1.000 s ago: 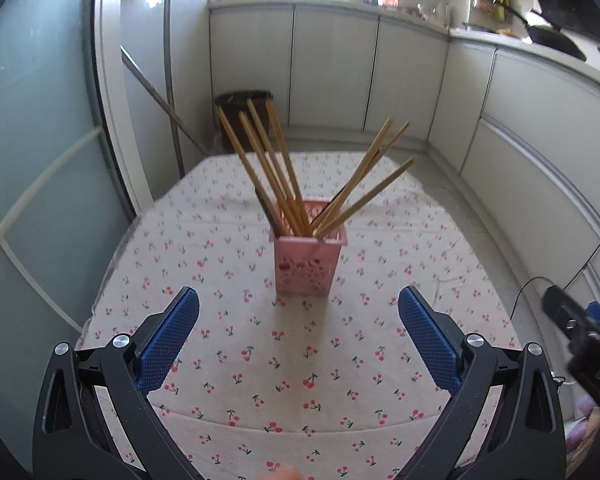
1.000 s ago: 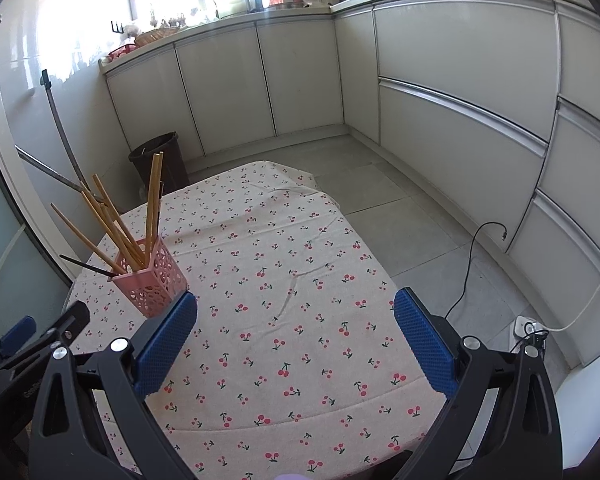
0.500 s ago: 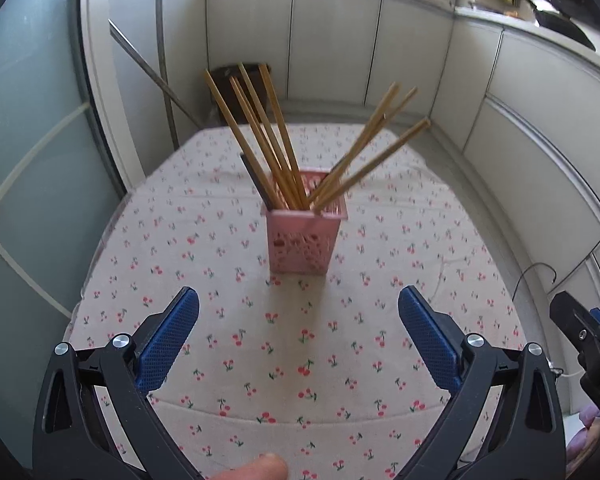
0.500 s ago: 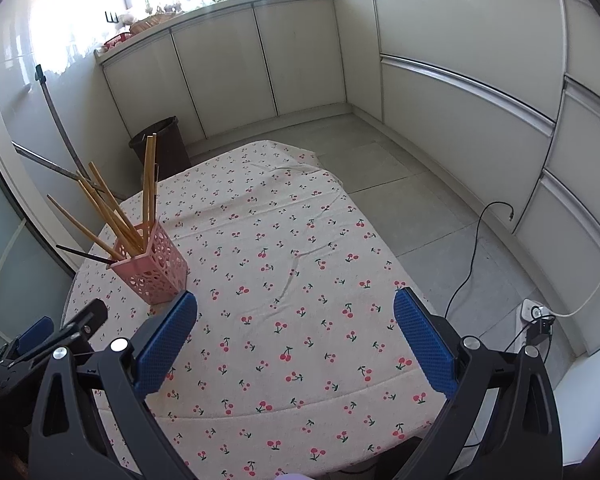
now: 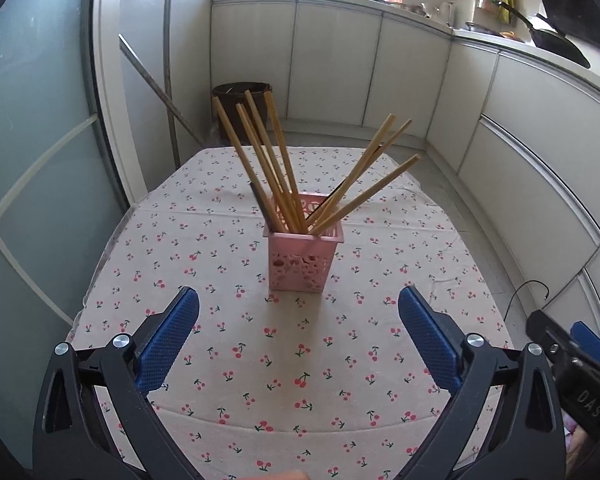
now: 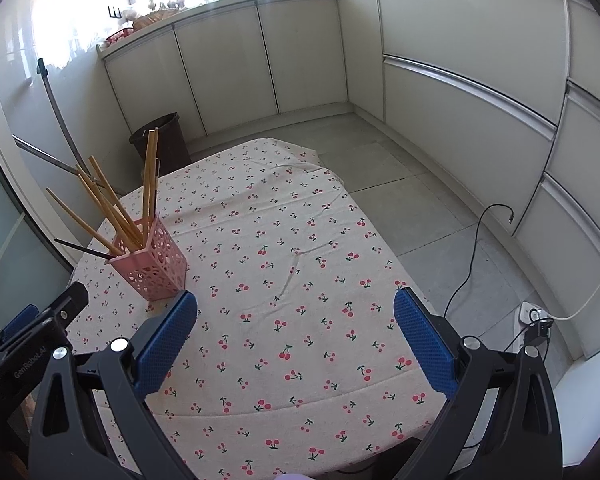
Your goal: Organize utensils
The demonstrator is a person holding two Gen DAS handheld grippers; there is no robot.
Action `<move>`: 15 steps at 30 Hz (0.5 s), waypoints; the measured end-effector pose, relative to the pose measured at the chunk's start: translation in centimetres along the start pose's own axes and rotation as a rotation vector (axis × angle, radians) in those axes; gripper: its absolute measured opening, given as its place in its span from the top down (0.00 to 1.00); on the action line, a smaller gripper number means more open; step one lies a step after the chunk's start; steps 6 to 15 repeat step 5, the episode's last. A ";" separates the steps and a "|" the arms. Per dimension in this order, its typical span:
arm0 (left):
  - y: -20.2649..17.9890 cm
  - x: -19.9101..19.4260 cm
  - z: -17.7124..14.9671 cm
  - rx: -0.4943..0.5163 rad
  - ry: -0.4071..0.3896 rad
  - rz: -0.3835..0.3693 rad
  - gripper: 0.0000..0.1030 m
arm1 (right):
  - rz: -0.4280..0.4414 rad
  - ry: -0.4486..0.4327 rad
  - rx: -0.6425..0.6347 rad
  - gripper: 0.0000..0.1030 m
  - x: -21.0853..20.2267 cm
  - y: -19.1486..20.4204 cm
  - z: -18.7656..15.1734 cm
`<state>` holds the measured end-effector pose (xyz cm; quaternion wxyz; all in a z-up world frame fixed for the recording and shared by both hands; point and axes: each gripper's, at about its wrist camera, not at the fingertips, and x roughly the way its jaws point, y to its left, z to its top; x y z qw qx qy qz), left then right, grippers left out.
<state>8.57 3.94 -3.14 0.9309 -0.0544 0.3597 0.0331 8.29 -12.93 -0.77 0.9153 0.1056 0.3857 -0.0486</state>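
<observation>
A pink perforated holder (image 5: 303, 259) stands upright on the cherry-print tablecloth (image 5: 300, 360), with several wooden chopsticks (image 5: 278, 160) and a dark one fanned out of its top. My left gripper (image 5: 298, 334) is open, facing the holder from the near side, nothing between its blue pads. In the right wrist view the same holder (image 6: 150, 268) sits at the left of the cloth with its chopsticks (image 6: 112, 208). My right gripper (image 6: 296, 338) is open over bare cloth to the right of the holder. The left gripper's black body (image 6: 32, 340) shows at the lower left.
The table (image 6: 300, 240) is small, with the floor dropping away on the right and far sides. A dark waste bin (image 5: 242, 98) stands beyond the far edge. White cabinets (image 6: 460, 100) line the back and right. A cable and power socket (image 6: 534, 314) lie on the floor.
Both views have tilted and shifted slightly: the holder sits a little lower in the left wrist view and lower left in the right wrist view. Both grippers stayed open and empty.
</observation>
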 end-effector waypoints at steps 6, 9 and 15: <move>-0.4 -1.0 0.1 0.009 -0.035 -0.011 0.07 | -0.006 -0.004 0.004 0.07 0.1 -0.2 0.1; -0.4 -1.0 0.1 0.009 -0.035 -0.011 0.07 | -0.006 -0.004 0.004 0.07 0.1 -0.2 0.1; -0.4 -1.0 0.1 0.009 -0.035 -0.011 0.07 | -0.006 -0.004 0.004 0.07 0.1 -0.2 0.1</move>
